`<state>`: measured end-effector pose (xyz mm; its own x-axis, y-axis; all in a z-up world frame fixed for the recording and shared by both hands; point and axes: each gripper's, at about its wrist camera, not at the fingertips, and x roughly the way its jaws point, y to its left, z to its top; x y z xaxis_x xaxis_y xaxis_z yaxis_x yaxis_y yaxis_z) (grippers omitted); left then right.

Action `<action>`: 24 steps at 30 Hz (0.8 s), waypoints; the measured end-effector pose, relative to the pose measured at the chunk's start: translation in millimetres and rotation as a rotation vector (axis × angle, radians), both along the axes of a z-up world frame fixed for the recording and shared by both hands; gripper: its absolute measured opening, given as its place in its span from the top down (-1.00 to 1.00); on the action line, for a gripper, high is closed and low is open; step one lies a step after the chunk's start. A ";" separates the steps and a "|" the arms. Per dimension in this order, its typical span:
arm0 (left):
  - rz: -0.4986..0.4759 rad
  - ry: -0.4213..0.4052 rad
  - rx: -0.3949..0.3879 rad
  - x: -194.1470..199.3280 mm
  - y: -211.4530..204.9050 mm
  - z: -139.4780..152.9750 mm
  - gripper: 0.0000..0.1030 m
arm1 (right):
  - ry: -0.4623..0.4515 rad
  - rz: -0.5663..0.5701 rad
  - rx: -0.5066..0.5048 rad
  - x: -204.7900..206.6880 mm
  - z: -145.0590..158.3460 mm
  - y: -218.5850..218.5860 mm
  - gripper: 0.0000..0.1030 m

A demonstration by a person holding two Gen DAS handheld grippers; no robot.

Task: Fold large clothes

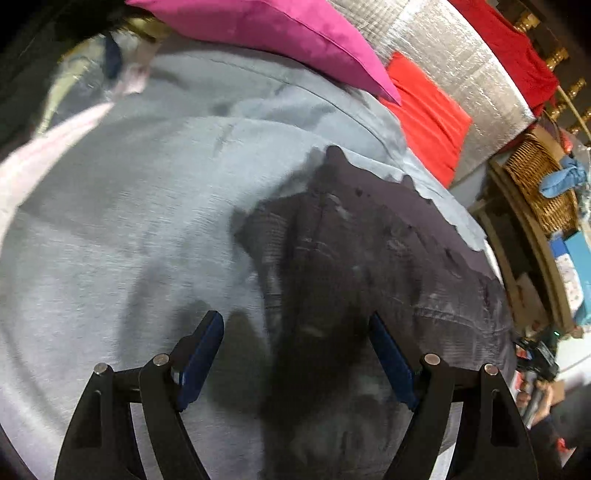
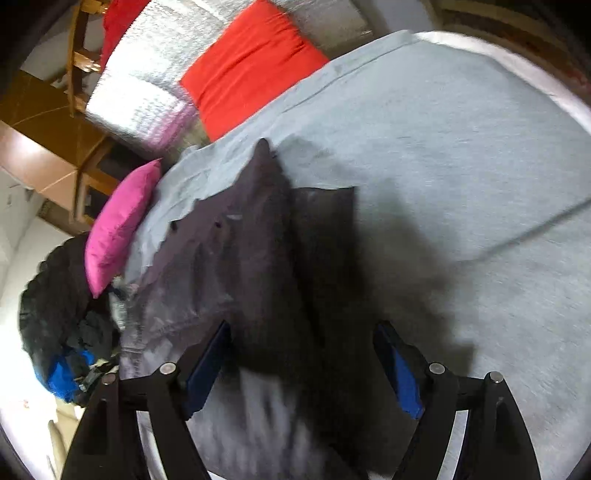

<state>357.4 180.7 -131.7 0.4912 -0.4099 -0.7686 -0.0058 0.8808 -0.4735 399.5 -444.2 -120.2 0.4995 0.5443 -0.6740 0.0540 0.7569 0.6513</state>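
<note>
A dark grey garment [image 1: 351,251] lies spread and partly folded on the light grey bed sheet [image 1: 129,221]. My left gripper [image 1: 295,328] hovers just over its near end, open, blue pads wide apart with dark cloth beneath the gap and nothing pinched. In the right wrist view the same garment [image 2: 240,251] runs from the frame's bottom up toward the pillows across the sheet [image 2: 461,147]. My right gripper [image 2: 303,332] is open above it, its left fingertip over the cloth and its right fingertip over the garment's shadowed edge. Both views are motion-blurred.
A magenta pillow [image 1: 277,33] [image 2: 118,225] and a red pillow [image 1: 428,118] [image 2: 251,62] lean on a silver quilted cover [image 1: 461,55] at the bed's head. A wicker basket [image 1: 535,177] stands beside the bed. A heap of dark and blue clothes [image 2: 59,332] lies past the magenta pillow.
</note>
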 end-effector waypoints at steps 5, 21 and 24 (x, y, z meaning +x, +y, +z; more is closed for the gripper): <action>0.001 0.016 -0.023 11.4 -9.2 -10.8 -0.58 | 0.004 0.065 -0.006 15.9 -4.3 16.0 -0.59; -0.040 -0.212 0.237 -7.4 -75.3 124.7 0.72 | -0.144 0.218 -0.292 10.1 123.8 72.6 0.78; -0.048 -0.307 0.262 -26.1 -90.6 176.4 0.72 | -0.211 0.204 -0.314 -0.4 170.8 75.3 0.79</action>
<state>331.3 90.1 44.7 0.6991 -0.2480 -0.6707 0.1449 0.9676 -0.2068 399.0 -369.0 50.6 0.5475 0.4307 -0.7174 -0.2271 0.9017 0.3680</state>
